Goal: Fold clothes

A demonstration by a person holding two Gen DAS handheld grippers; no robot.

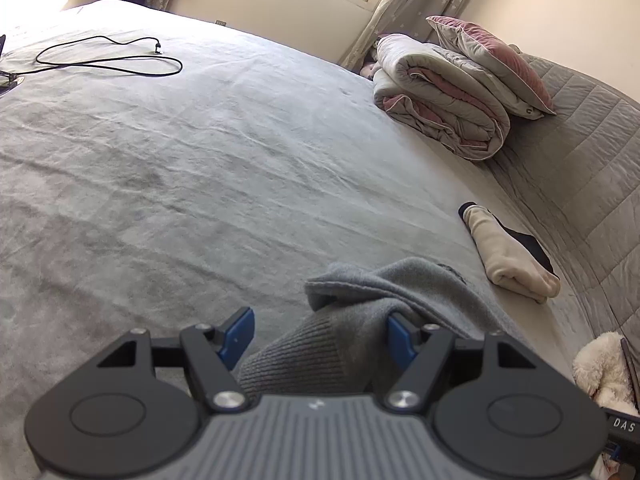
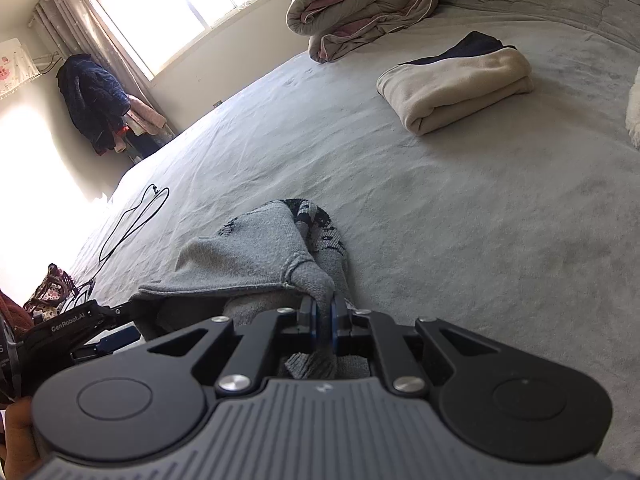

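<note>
On the bed (image 1: 160, 160), a grey sweater (image 1: 360, 300) is being pinched tight by the right hand-held gripper (image 2: 323, 312); the left hand-held gripper (image 1: 320, 334) is being held apart around its ribbed sleeve, a folded cream garment (image 1: 508, 256) sitting at 2 o'clock.

both tools look alike: the left claw (image 1: 318, 334) and the right claw (image 2: 324, 310) have black linkage arms with silver screws, round black discs, blue finger pads (image 1: 238, 338) and a ribbed grey body; white lettering marks one side.
</note>
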